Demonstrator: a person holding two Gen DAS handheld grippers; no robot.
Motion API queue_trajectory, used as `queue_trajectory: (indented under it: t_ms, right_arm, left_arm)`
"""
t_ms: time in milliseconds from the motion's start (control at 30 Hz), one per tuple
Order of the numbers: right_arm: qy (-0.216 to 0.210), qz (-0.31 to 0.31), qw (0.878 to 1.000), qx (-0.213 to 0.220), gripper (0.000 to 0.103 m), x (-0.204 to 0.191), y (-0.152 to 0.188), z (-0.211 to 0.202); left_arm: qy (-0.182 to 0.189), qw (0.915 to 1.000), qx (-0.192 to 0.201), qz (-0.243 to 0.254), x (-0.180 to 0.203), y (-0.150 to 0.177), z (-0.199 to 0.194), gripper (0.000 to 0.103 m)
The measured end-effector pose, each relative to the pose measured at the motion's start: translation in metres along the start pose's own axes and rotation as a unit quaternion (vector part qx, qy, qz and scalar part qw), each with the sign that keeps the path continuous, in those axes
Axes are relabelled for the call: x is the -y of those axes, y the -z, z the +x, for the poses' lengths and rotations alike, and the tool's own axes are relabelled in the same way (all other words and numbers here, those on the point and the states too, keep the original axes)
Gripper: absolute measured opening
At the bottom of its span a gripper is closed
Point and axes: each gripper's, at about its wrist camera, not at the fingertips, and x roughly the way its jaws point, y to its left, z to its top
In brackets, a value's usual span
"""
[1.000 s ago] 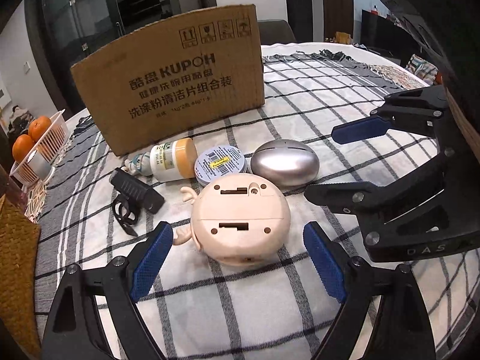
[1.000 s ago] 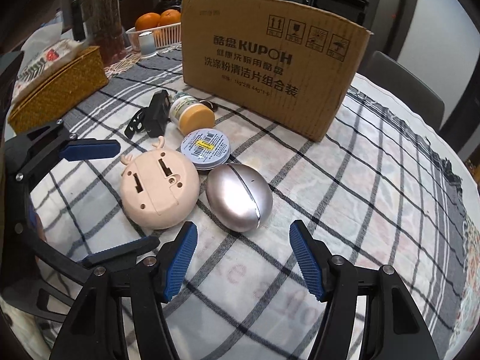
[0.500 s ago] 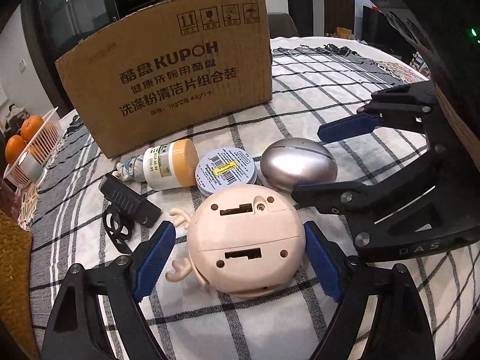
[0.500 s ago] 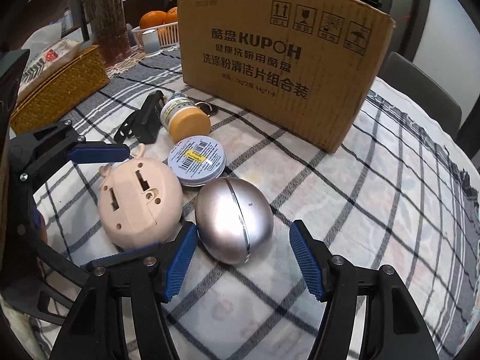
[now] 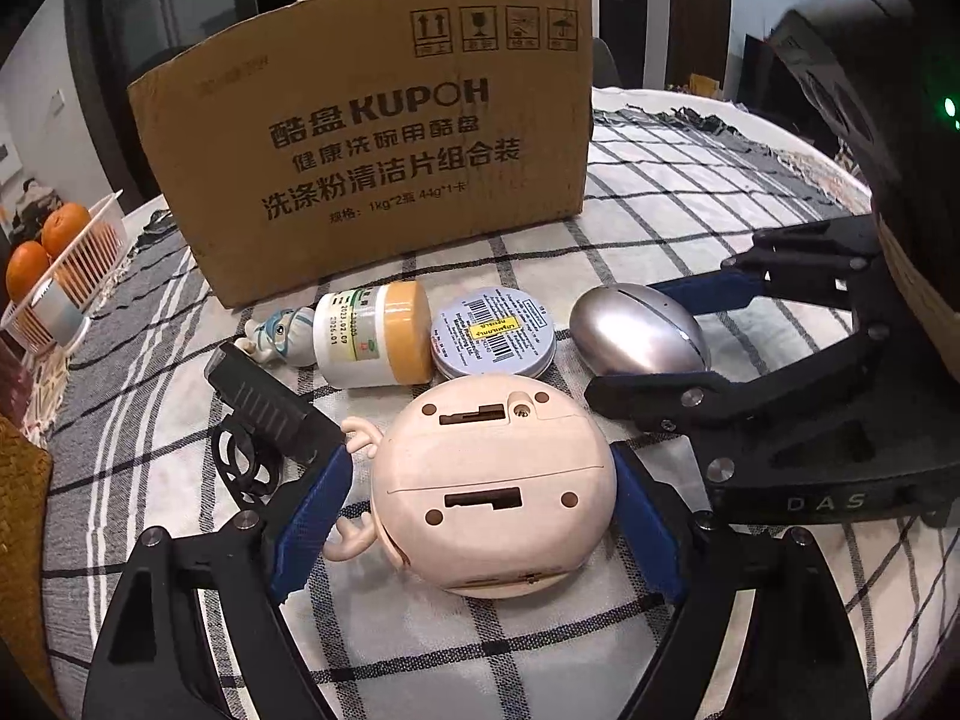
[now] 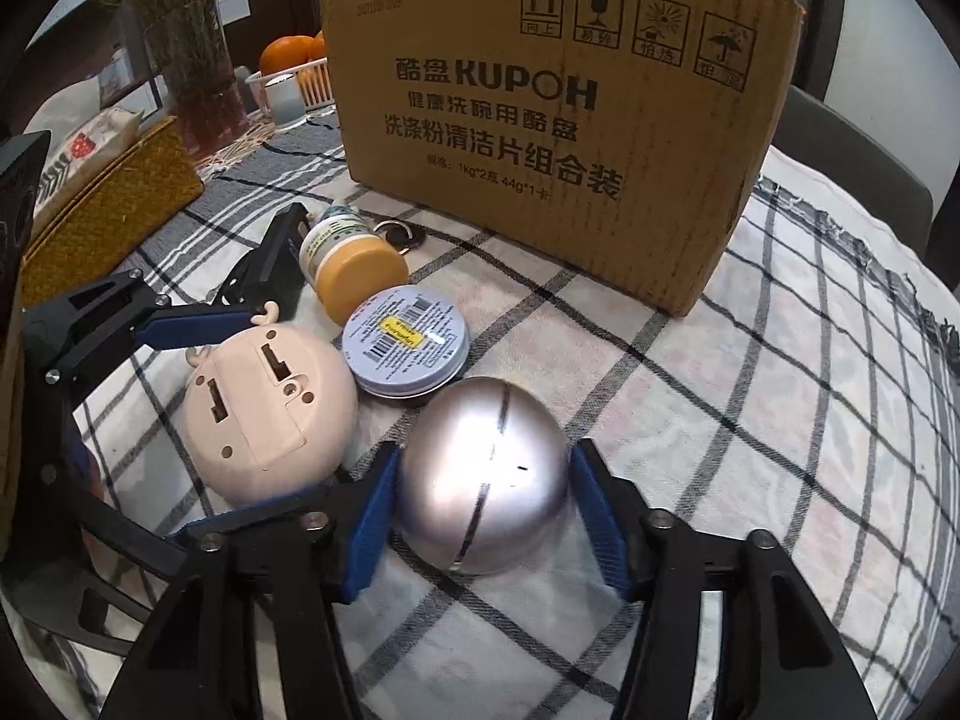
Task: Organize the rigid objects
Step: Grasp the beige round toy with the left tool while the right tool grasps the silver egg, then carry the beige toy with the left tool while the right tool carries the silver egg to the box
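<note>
table (image 5: pixel 690 192): round, plaid cloth; cardboard box (image 5: pixel 372 156) upright at back, woven basket (image 6: pixel 114 204) and oranges (image 5: pixel 45 240) at the edge. pink round case (image 5: pixel 492 480): underside up, between left tool (image 5: pixel 480 510) pads, gaps both sides. silver egg (image 6: pixel 486 474): seamed, glossy, just beside the case; right tool (image 6: pixel 480 504) closing around it, contact unclear.

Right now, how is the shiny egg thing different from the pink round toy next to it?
The silver egg is shiny metal with a dark seam; the pink toy is matte plastic with slots, screw holes and little antlers. The toy looks wider and flatter. Both lie on the checked cloth, each between a gripper's jaws.
</note>
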Motion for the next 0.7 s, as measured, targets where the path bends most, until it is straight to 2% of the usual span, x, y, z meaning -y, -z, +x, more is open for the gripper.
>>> queue_trajectory:
  t_ms: [267,333,700]
  right_arm:
    - [0.016,0.026,1.0,-0.005,0.056,-0.001,0.004,-0.004]
    - [0.027,0.033,0.999,-0.004,0.056,-0.001,0.005,-0.008]
    - [0.053,0.056,0.997,-0.002,0.056,-0.007,0.006,-0.025]
  left_arm:
    - [0.006,0.9999,0.003,-0.013,-0.003,0.002,-0.004,0.084]
    - [0.006,0.9998,0.01,-0.014,-0.003,0.002,-0.008,0.074]
    - [0.012,0.9994,0.011,-0.031,-0.009,0.004,-0.016,0.073]
